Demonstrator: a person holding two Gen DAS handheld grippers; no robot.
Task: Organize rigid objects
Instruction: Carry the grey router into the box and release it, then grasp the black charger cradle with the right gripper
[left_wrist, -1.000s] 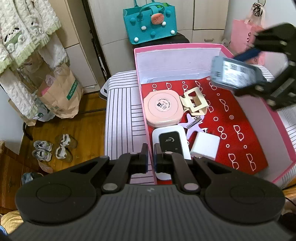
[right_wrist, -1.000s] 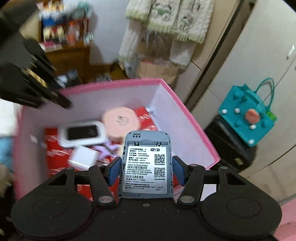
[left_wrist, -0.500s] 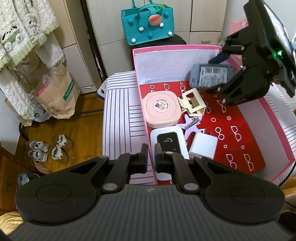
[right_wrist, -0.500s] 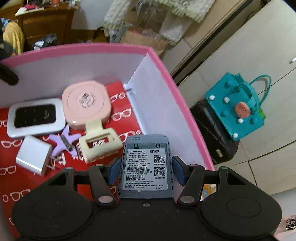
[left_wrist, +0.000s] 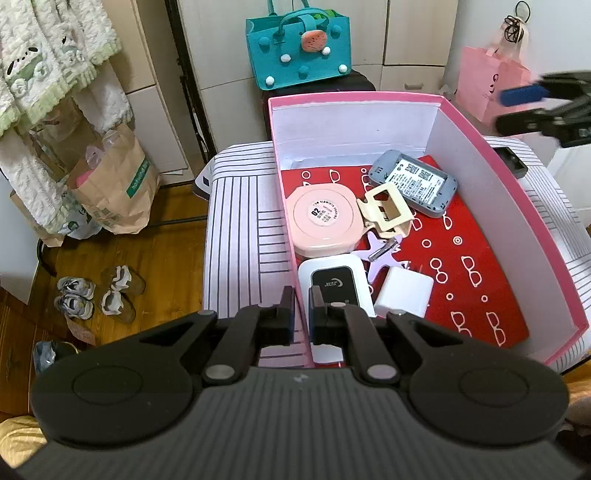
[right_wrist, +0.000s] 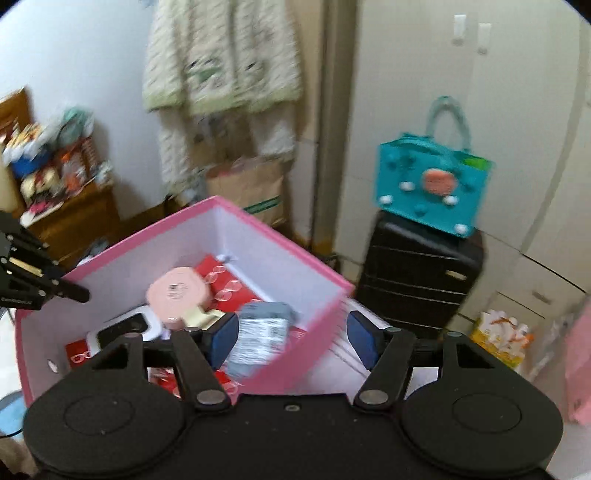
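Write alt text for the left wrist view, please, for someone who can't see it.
An open pink box on a striped table holds a grey router lying label-up, a round pink case, a cream hair clip, a white router and a white charger. The left gripper hovers nearly shut at the box's near edge.

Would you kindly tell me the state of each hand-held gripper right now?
Left hand-held gripper: nearly closed, holding nothing.
Right hand-held gripper: open, empty; grey router lies in the box.
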